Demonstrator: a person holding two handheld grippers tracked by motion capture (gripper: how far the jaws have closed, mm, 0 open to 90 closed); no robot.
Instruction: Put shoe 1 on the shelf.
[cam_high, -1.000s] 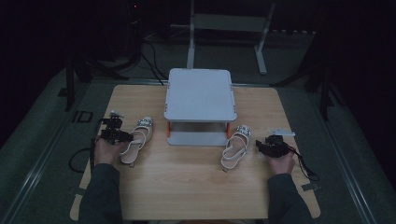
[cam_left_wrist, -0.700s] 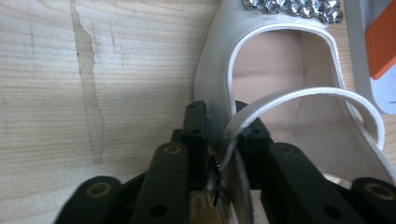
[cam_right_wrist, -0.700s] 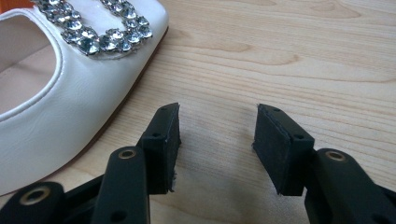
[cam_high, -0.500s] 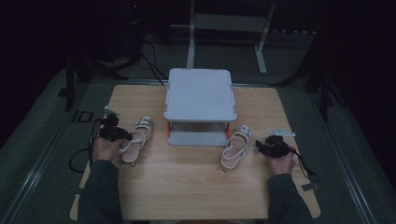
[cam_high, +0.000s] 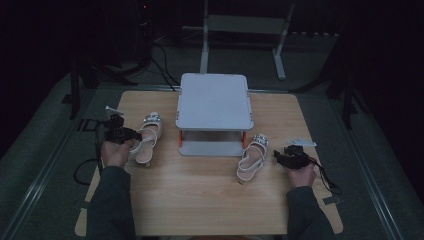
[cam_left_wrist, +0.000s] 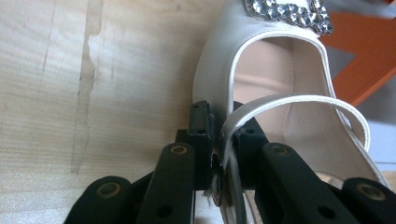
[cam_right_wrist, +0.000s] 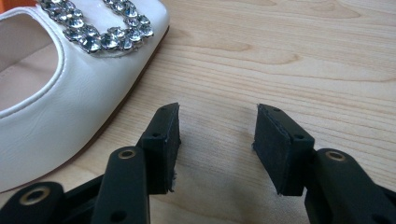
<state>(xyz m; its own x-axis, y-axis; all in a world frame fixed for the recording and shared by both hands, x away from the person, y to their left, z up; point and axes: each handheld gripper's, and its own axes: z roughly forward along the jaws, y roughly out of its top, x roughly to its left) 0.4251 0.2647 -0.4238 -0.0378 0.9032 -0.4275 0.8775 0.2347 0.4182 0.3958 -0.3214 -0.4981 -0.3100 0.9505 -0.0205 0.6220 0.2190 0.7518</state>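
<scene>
Now left tongs (cam_left_wrist: 222, 154) pinch the left sandal's (cam_high: 145, 137) thin strap.
Light, floppy strap; right tongs (cam_right_wrist: 217, 144) open, empty, beside the right sandal (cam_right_wrist: 60, 84).

Bench (cam_high: 200, 200): pale wood, matt, visible grain with a darker streak in the left gripper view. Left shoe (cam_left_wrist: 261, 93): smooth white leather-like upper with a soft sheen, beige matt lining, faceted glittering stones at the toe; strap thin and smooth. Right shoe (cam_right_wrist: 70, 93): same white glossy finish, same stone trim. Tool pads (cam_right_wrist: 275, 144): black, matt, slightly rough rubber-like faces on black plastic-looking arms with brass-coloured rivets. Stand (cam_high: 214, 100): smooth matt grey top, orange legs.
</scene>
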